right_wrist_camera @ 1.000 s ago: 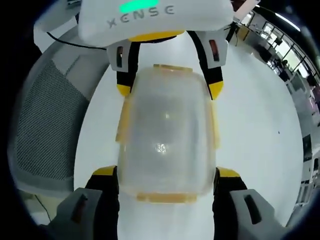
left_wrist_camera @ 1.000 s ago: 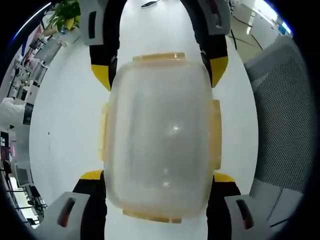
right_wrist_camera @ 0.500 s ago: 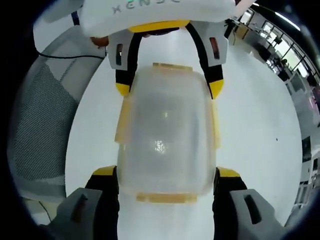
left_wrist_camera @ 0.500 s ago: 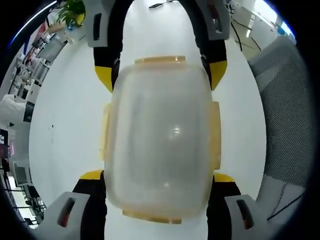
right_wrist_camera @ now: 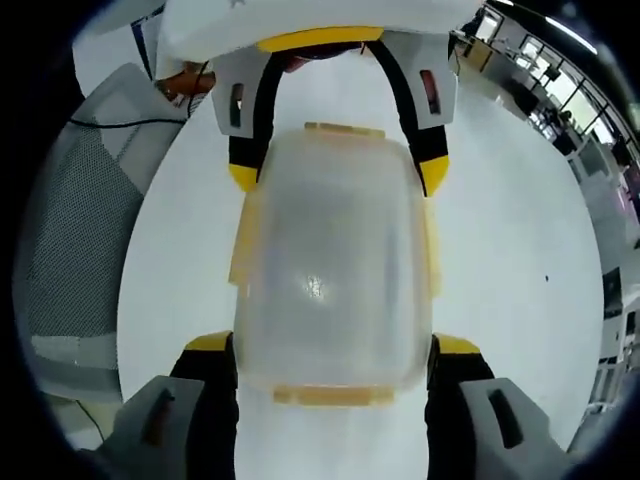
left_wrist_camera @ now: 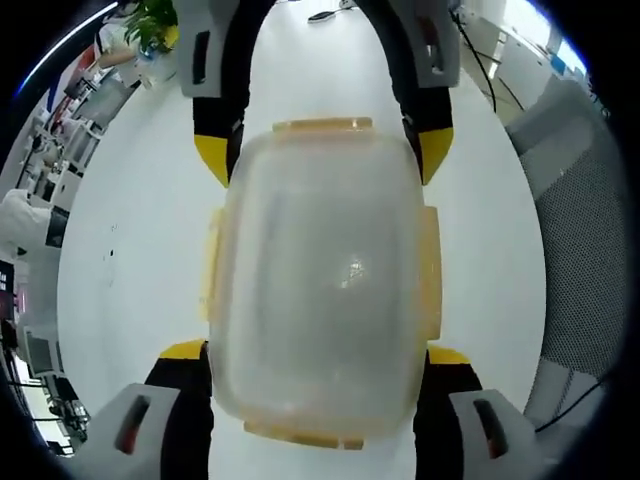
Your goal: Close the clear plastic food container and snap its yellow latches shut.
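The clear plastic food container (left_wrist_camera: 320,270) hangs over the white table with its lid on, seen from above. Yellow latches (left_wrist_camera: 430,270) stick out from its sides and ends. In the left gripper view my left gripper (left_wrist_camera: 316,352) is shut on the container's near end, one jaw on each side. My right gripper (left_wrist_camera: 325,155) grips the far end the same way. The right gripper view shows the same container (right_wrist_camera: 330,270), with my right gripper (right_wrist_camera: 333,345) on its near end and the left gripper (right_wrist_camera: 338,175) opposite.
The white table (left_wrist_camera: 130,260) spreads below the container. A grey mesh chair (left_wrist_camera: 590,230) stands beside it, also the chair (right_wrist_camera: 70,240) in the right gripper view. A potted plant (left_wrist_camera: 150,30) and a dark cable (left_wrist_camera: 325,14) lie at the far end.
Both views have swung a little over the table, so the chair has slid toward the edge. The container stays gripped at both ends as before.
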